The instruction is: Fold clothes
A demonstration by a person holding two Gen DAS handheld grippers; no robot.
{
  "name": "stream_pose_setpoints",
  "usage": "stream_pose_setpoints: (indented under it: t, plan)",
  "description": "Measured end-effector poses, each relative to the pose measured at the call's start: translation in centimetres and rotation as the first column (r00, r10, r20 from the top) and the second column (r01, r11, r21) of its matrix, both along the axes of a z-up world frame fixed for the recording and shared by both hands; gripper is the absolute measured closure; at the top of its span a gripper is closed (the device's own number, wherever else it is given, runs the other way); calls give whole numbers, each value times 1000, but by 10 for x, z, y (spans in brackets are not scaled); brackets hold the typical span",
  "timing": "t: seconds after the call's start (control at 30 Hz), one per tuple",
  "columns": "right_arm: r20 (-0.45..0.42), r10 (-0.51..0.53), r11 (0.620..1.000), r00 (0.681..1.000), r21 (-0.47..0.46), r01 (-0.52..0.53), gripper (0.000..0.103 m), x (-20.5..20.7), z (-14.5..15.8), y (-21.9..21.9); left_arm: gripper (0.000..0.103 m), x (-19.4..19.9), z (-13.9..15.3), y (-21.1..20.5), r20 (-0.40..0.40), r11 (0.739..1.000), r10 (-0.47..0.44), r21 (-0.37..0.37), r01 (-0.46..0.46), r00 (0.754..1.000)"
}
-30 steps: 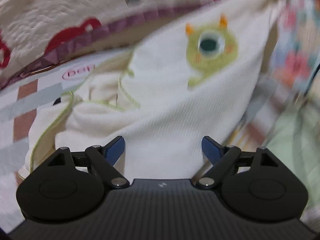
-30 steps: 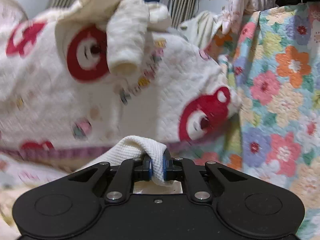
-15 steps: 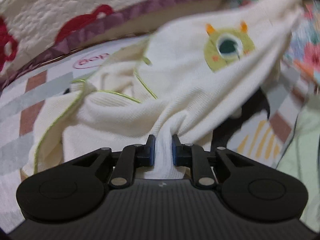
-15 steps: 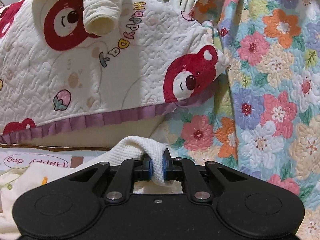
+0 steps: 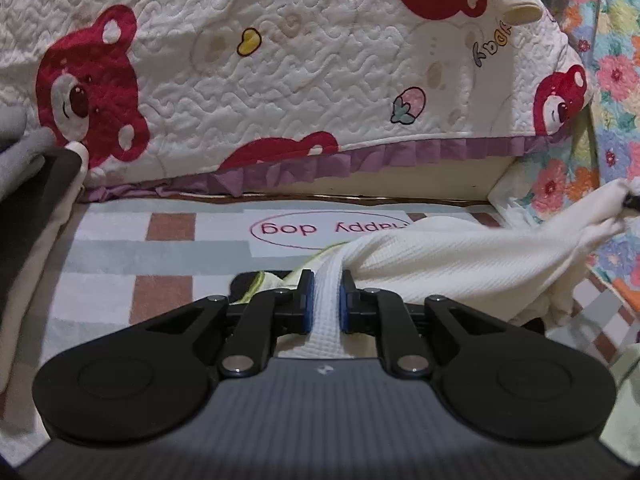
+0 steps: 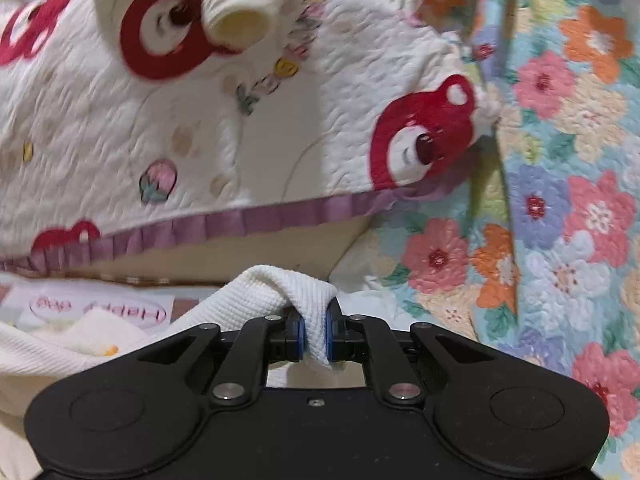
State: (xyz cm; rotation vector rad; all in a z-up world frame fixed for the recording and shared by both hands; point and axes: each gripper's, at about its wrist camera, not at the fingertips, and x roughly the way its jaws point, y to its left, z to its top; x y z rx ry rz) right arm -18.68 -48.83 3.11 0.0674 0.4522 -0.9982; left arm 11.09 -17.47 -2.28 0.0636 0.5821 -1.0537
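Your bear-print quilt (image 5: 320,80) fills the background, above the checked mat (image 5: 120,248) on the floor. The cream garment (image 5: 460,264) stretches low over that mat between your two tools. Your left hand-held gripper (image 5: 324,304) points level, pads closed on a fold of it; your right hand-held gripper (image 6: 316,332) likewise pinches another bunched edge. The right view is blurred, and the garment's lower part is hidden behind the tool bodies.

Two grippers (image 5: 327,300) (image 6: 316,330), one white garment (image 5: 440,264), two quilts (image 5: 320,60) (image 5: 616,80) and one mat (image 5: 160,248) were counted.
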Motion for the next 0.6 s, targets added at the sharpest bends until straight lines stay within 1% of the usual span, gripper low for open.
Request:
stream_pose_setpoints:
  t: [0.1,0.13,0.2,0.23,0.27,0.3,0.33,0.4,0.43,0.47,0.5,0.53,0.57,0.6]
  plan:
    - [10,-11,1000,1000,-13,11,94,5,0,-3,92,-5,8,6,-24,998,-48,-34,47,999]
    - [13,-16,999,1000,-29,16,94,4,3,-3,92,-10,13,7,-21,996,-74,-44,73,997]
    - [14,-19,998,1000,-56,20,94,0,14,-3,92,-26,27,8,8,987,-149,-58,149,989]
    - [11,-16,998,1000,-64,17,94,-2,21,-4,93,-35,33,8,23,980,-186,-64,187,982]
    - [1,-17,997,1000,-78,17,94,-7,31,-7,96,-41,39,8,16,971,-226,-81,227,974]
    - [-11,-20,995,1000,-95,19,94,-13,42,-9,97,-47,43,8,-14,957,-270,-111,267,963]
    - [-9,-36,993,999,-117,35,94,-22,53,-10,100,-52,46,8,-43,941,-315,-142,306,948]
    - [1,-74,984,997,-163,73,94,-42,76,-10,102,-62,54,8,-97,902,-403,-208,377,910]
    - [-26,-107,982,994,-160,102,94,-50,71,-12,103,-68,55,7,-131,879,-450,-241,412,884]
    - [-59,-143,979,988,-154,133,94,-58,63,-13,103,-76,55,4,-173,852,-500,-273,446,849]
    - [-93,-178,975,980,-149,163,94,-66,55,-15,103,-83,54,1,-213,823,-548,-307,477,809]
    - [-126,-213,970,969,-145,194,94,-74,47,-16,103,-90,50,-3,-252,805,-580,-321,499,774]
    - [-160,-246,964,956,-142,224,94,-83,39,-18,101,-97,42,-9,-292,800,-595,-313,513,749]
    - [-193,-279,957,941,-140,255,94,-91,31,-19,100,-102,33,-16,-330,800,-599,-293,524,729]
